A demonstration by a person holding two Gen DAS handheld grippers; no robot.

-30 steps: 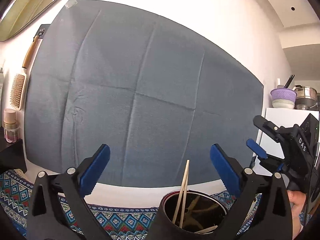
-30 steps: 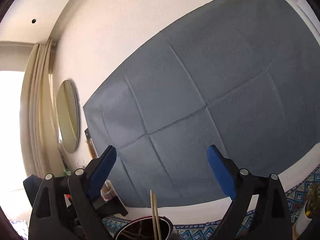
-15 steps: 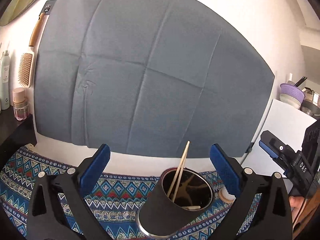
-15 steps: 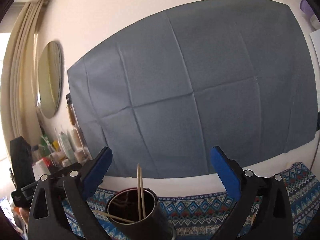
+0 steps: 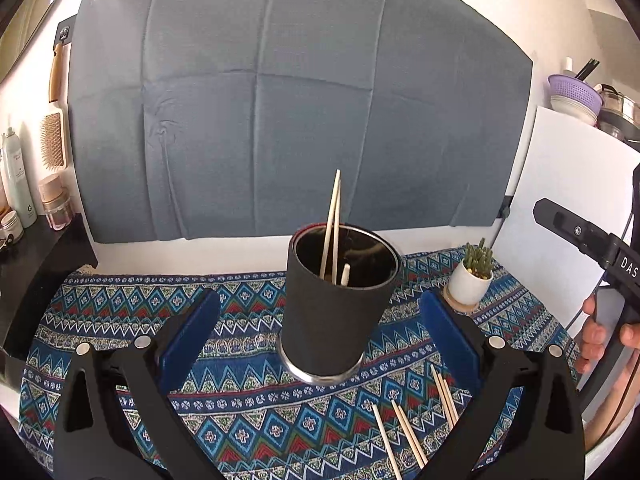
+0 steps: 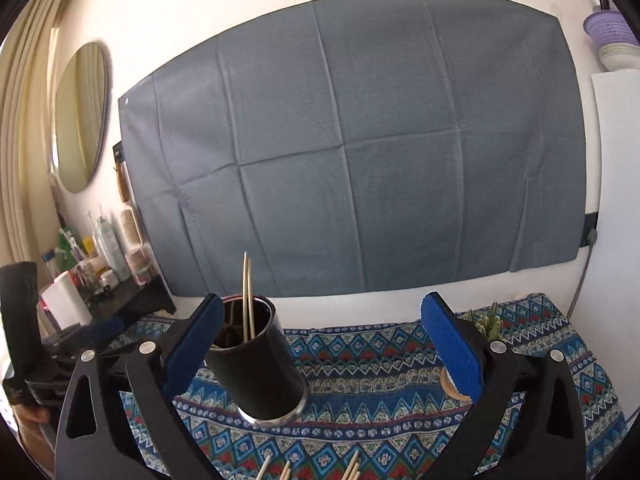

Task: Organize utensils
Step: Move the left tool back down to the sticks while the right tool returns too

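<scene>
both tongs [image 5: 320,336] [image 6: 322,344] gape wide, empty; right handle [image 5: 628,268] reads "das".

The table is covered by a patterned blue cloth [image 5: 240,392]. A black cup [image 5: 332,312] with chopsticks in it is set upright near the middle of the table. A small potted cactus [image 5: 474,276] on a coaster is placed toward the far right corner. Loose chopsticks [image 5: 404,432] are laid flat near the front edge, right of the cup.
</scene>
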